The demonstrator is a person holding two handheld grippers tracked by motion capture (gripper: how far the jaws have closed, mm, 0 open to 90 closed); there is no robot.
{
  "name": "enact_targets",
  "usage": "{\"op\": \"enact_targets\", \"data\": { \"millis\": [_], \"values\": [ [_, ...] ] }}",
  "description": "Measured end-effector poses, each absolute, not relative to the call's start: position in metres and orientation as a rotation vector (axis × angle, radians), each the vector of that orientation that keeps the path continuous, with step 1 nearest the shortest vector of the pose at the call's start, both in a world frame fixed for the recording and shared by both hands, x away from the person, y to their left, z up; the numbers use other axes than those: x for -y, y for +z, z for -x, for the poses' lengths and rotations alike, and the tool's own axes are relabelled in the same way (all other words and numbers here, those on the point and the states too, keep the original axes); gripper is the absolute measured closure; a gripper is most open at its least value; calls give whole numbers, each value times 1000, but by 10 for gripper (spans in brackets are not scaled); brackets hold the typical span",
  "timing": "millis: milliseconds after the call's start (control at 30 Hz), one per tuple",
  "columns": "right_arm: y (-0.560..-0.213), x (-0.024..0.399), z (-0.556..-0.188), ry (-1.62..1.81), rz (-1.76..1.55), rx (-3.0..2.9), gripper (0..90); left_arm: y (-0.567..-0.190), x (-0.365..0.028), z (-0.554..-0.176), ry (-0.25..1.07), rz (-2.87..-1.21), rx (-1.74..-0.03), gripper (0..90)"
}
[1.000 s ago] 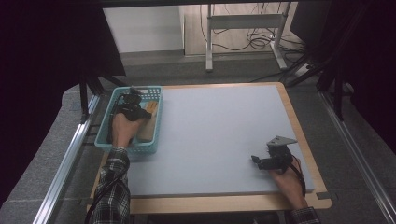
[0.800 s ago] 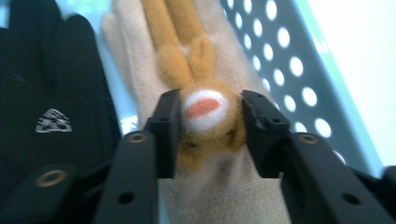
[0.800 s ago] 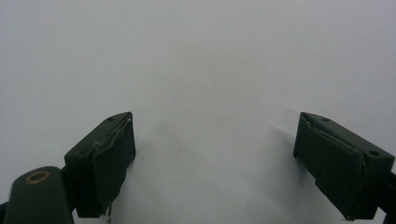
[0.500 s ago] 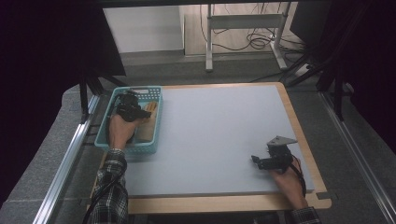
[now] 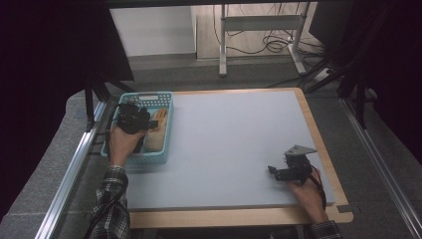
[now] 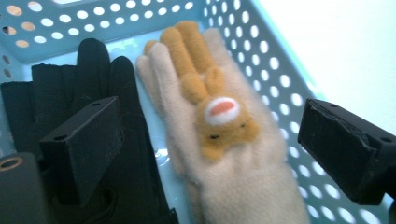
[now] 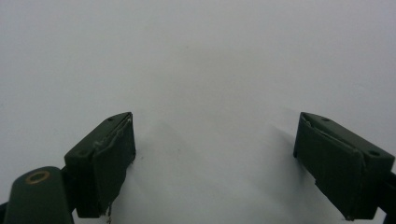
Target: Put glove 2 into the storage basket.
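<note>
The cream glove [image 6: 224, 154] lies palm-down in the teal basket [image 5: 164, 127], fingers pointing to the far wall, with an orange bunny patch [image 6: 219, 116] on its back. Just beside it, on its left in my left gripper view, lies a black glove [image 6: 107, 93], the two touching along their edges. My left gripper [image 6: 210, 144] hangs over the basket with its jaws spread wide, one above the black glove, the other over the basket's holed side wall; the cream glove sits between them, ungripped. The basket stands at the left edge of the grey counter [image 5: 234, 144]. My right gripper [image 5: 291, 172] is well apart, near the right front corner of the counter, its jaws spread over bare grey surface, holding nothing.
</note>
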State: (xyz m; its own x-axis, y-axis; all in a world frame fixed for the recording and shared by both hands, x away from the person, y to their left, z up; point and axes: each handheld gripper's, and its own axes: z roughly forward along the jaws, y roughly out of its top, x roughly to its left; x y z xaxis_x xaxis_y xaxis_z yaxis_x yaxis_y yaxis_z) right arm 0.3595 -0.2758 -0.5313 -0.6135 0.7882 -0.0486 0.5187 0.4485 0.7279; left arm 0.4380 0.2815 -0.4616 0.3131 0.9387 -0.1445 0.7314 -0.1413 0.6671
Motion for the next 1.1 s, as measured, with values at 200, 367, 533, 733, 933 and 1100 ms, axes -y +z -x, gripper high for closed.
{"op": "enact_targets", "data": {
  "millis": [200, 367, 533, 733, 933, 1100],
  "values": [
    [-531, 276, -359, 972, -1105, -2323, 124, -459, -284, -427, 408, -1920, -1452, 51],
    [-531, 276, -359, 970, -1107, -2323, 125, -455, -283, -420, 403, -1904, -1420, 40],
    [-531, 275, -359, 970, -1106, -2324, 125, -451, -281, -413, 401, -1903, -1390, 31],
    [-531, 275, -359, 970, -1104, -2324, 125, -447, -274, -405, 427, -1939, -1365, 19],
    [-531, 275, -359, 970, -1104, -2324, 125, -447, -267, -399, 454, -1976, -1332, 12],
    [-531, 275, -359, 969, -1105, -2323, 125, -447, -261, -395, 469, -1993, -1322, 7]
  ]
}}
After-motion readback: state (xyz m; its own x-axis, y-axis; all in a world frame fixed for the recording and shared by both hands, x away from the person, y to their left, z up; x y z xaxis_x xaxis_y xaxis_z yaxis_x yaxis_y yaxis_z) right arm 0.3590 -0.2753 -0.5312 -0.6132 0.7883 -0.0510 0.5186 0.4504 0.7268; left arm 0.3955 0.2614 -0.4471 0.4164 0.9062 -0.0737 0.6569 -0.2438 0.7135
